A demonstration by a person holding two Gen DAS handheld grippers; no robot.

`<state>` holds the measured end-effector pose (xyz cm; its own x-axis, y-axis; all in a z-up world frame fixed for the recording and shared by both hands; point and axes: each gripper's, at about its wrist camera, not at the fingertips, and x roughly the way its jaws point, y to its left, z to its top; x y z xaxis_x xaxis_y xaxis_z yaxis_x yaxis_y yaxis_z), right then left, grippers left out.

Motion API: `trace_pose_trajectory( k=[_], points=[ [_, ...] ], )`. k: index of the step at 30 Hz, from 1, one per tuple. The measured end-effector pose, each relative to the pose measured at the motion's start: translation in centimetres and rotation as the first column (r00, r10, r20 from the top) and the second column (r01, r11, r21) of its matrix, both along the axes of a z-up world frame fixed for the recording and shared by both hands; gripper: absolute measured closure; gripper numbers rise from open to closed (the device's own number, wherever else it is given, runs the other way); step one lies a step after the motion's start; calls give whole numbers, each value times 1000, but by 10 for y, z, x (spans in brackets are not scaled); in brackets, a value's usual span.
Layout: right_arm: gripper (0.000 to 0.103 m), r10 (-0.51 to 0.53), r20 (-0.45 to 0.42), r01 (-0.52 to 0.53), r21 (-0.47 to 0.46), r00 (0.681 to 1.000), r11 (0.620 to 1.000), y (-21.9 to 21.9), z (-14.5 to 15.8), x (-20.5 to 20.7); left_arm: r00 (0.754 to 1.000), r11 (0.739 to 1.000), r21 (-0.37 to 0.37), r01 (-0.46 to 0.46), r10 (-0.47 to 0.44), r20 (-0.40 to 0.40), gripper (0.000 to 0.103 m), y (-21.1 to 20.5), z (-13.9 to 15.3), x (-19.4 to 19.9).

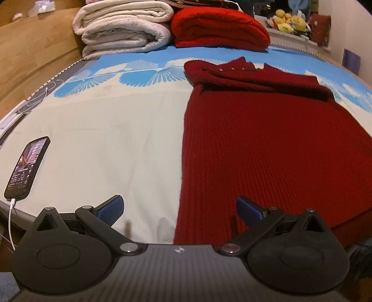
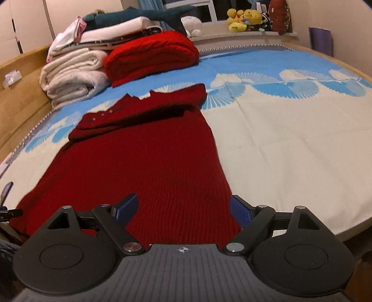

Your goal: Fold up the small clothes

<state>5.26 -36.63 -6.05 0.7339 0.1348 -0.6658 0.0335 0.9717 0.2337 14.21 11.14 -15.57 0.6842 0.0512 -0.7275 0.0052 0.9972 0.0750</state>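
- Bed [image 2: 290, 144] fills both views; sheet cream near the foot, blue with pale fan prints farther up.
- Dark red knit sweater [image 2: 144, 167] lies flat along the bed, top part folded over across itself.
- Left tongs [image 1: 179, 209] released, nothing between them, straddling the sweater's left edge.
- Right tongs [image 2: 183, 209] released, empty, over the sweater's near right corner.
- Phone [image 1: 28, 167] with white cable at the bed's left edge, screen lit.
- At the head: folded cream blankets [image 1: 123, 30], bright red folded blanket [image 1: 220, 30] beside them.
- Wooden bed frame [image 1: 34, 58] at left; yellow plush toys [image 2: 246, 18] on the window sill.
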Motion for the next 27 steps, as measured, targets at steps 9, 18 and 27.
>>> trace_pose_trajectory(
  k=[9, 18, 27],
  points=[
    [16, 18, -42, -18, -17, 999, 1000, 6, -7, 0, 1000, 1000, 20, 10, -10, -8, 0, -3, -5, -1],
    [16, -6, -76, 4, -30, 997, 1000, 5, -12, 6, 999, 999, 43, 32, -31, -27, 0, -8, -12, 3],
    [16, -140, -162, 129, -77, 977, 989, -2, -29, 27, 998, 998, 39, 40, -38, -58, 0, -8, -17, 12]
  ],
)
